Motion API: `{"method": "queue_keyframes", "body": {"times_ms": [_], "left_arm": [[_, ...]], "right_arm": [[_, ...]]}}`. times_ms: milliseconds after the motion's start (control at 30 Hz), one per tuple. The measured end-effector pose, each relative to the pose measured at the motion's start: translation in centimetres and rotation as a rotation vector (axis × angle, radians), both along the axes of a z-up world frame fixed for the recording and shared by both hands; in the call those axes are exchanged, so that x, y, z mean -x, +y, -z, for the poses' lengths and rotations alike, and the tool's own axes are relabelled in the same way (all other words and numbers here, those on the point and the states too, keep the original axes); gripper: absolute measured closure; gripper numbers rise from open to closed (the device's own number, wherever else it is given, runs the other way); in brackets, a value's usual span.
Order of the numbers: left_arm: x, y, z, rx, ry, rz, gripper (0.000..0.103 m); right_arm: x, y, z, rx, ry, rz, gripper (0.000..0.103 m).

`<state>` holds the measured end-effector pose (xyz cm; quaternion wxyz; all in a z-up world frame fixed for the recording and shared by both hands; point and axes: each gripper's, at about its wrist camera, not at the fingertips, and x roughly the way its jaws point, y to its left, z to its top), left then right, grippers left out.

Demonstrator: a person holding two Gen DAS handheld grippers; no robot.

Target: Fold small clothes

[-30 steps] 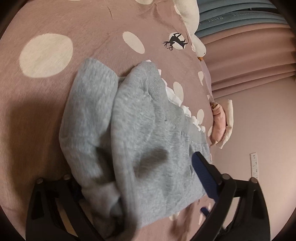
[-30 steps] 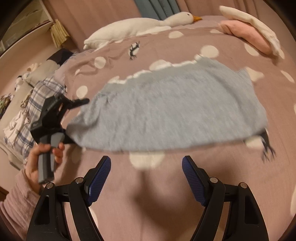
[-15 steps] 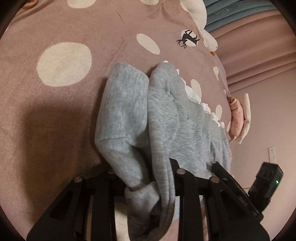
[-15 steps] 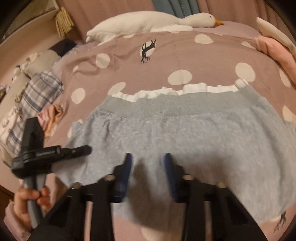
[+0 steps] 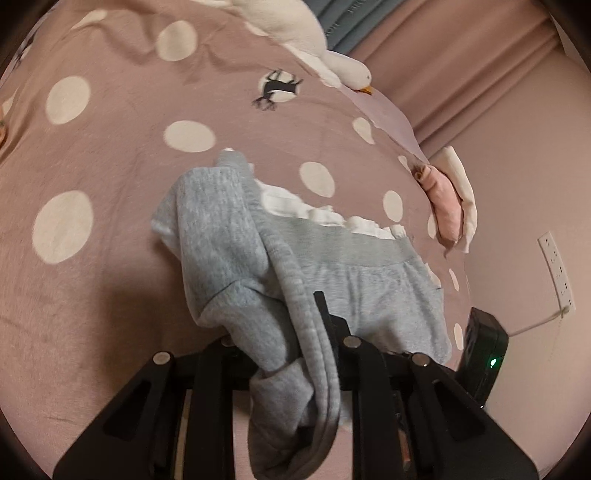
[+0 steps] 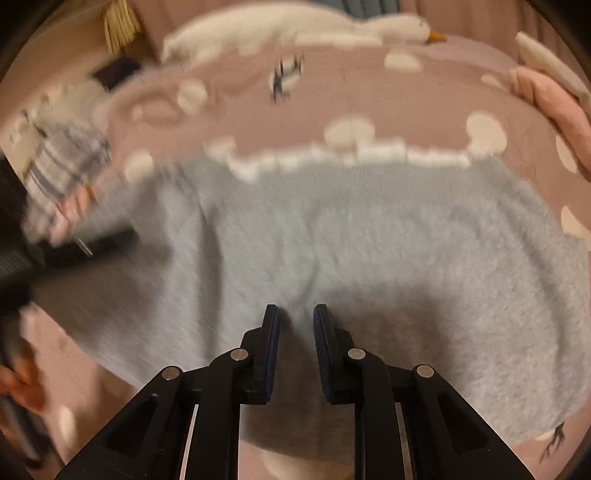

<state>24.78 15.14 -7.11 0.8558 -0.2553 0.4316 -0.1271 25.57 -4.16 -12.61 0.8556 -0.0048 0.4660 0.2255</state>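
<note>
Grey shorts (image 5: pixel 236 236) on bed (image 5: pixel 110 147): pinched at 6 o'clock by left tongs (image 5: pixel 295 350), right tongs (image 6: pixel 295 332) closing on hem, ready for folding over.

Both wrist views look steeply down, close, sharing the grey garment (image 5: pixel 369 288) on the bedspread (image 5: pixel 110 155).

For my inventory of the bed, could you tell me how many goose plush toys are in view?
1: a white goose plush lying along the far edge of the polka-dot bedspread, beyond the grey garment. Others may be out of frame.
</note>
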Motion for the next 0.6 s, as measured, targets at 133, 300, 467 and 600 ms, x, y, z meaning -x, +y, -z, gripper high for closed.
{"method": "queue_keyframes", "body": {"times_ms": [133,300,467,600], "left_arm": [[-0.2,-2.5,-1.0,-0.044,-0.025,0.048,0.084],[-0.8,-6.6,-1.8,-0.111,-0.043,0.132,0.084],[-1.5,-10.7,-0.8,-0.166,-0.018,0.219,0.079],[-2.0,-12.9,1.3,-0.14,0.038,0.267,0.039]], "right_arm": [[-0.3,-2.8,-0.5,-0.172,0.067,0.013,0.081],[-0.8,-8.5,-1.0,-0.461,0.119,0.122,0.067],[-2.1,-12.4,0.1,-0.768,0.219,0.166,0.039],[-2.8,-13.7,1.9,-0.97,0.304,0.202,0.029]]}}
